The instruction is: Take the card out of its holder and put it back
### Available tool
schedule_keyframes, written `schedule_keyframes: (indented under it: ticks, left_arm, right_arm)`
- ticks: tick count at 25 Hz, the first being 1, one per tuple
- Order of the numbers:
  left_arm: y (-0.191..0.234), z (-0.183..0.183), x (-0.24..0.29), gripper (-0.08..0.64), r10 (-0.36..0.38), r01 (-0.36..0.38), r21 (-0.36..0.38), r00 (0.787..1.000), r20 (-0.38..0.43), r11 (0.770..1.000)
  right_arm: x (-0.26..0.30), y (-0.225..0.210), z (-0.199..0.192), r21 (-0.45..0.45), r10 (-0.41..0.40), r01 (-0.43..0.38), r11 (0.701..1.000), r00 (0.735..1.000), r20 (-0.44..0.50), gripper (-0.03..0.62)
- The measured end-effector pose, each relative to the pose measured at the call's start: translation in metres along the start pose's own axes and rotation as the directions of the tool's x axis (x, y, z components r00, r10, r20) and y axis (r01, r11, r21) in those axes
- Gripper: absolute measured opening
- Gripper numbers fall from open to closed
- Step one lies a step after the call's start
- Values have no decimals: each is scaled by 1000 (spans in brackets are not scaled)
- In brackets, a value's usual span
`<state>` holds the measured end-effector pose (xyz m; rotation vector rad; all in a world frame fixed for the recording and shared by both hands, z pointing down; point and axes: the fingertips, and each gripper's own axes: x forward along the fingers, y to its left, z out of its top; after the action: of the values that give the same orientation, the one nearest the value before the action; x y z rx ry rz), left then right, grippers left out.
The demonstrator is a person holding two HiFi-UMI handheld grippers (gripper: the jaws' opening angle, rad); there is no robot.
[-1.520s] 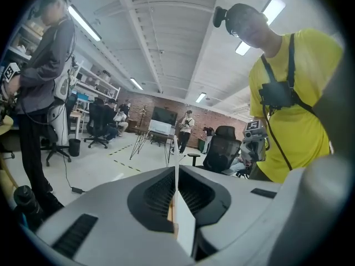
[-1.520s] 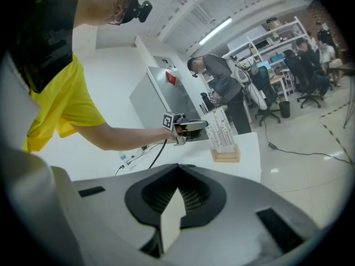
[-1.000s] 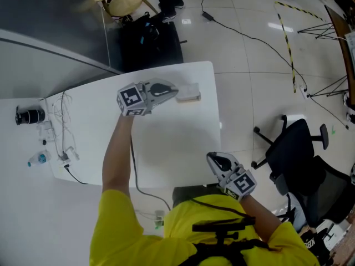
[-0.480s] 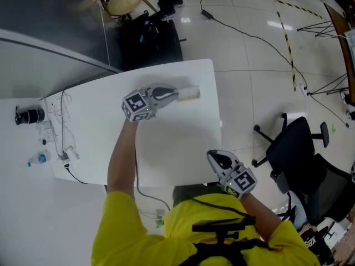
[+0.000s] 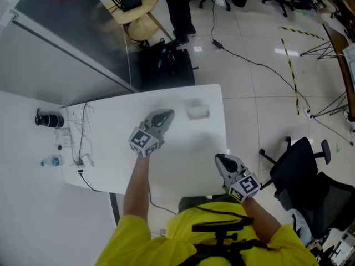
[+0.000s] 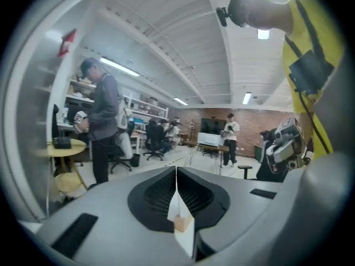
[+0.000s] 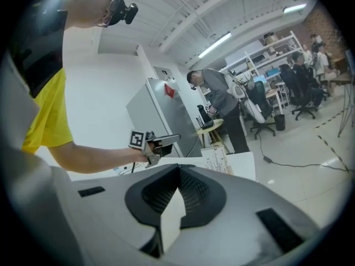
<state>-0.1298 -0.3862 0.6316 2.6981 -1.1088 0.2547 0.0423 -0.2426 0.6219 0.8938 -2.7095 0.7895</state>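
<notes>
White table (image 5: 183,148): carries the card holder near its far right corner and small gear at its left end.
Card holder (image 5: 198,113): stands on the table just ahead of the left gripper's tips, apart from them.
Card (image 7: 216,158): a pale printed sheet standing upright in the holder, clearest in the right gripper view (in the head view it blurs into the holder).
Left gripper (image 5: 165,115): held above the middle of the table and pointing towards the holder. Its jaws are pressed together with no card between them, and only a sliver of pale surface shows through the gap behind the tips.
Right gripper (image 5: 223,160): at the near right edge of the table, well apart from the holder. Its jaws meet tip to tip and grip nothing.
Cables (image 5: 83,134): loose loops on the table's left part.
Water bottle (image 5: 50,161): lies on its side near the cables.
Black cylinder (image 5: 49,119): lies at the far left, beyond the bottle.
Office chair (image 5: 302,168): black, on the tiled floor to the right of the table.
Standing person (image 6: 102,126): on the far side of the room, beside a small round wooden table.
</notes>
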Motion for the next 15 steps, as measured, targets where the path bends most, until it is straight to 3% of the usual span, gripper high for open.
schedule_keyframes:
  ticks: [2, 5, 6, 8, 11, 15]
  left_arm:
    - [-1, 14, -31, 8, 184, -182, -44, 982, 37, 982]
    - [-26, 20, -79, 2, 431, -430, -47, 902, 28, 902]
    - [-40, 19, -91, 2, 479, -478, -50, 877, 30, 877]
    - [-76, 13, -108, 2, 522, -520, -57, 852, 32, 852]
    - [-130, 0, -119, 3, 507, -507, -19, 862, 7, 862]
    - [-169, -3, -129, 84, 478, -476, -102, 878, -2, 874]
  right_arm:
    - [0, -4, 12, -7, -29, 29, 1000, 999, 29, 4]
    - [-8, -9, 27, 7, -69, 69, 998, 995, 69, 3]
    - [-12, -10, 30, 8, -84, 83, 996, 993, 81, 2]
    - [-20, -10, 34, -1, -113, 114, 994, 989, 96, 2]
    - [-30, -7, 33, -10, -148, 149, 989, 984, 102, 2]
    - [-48, 7, 26, -24, -177, 181, 983, 978, 108, 2]
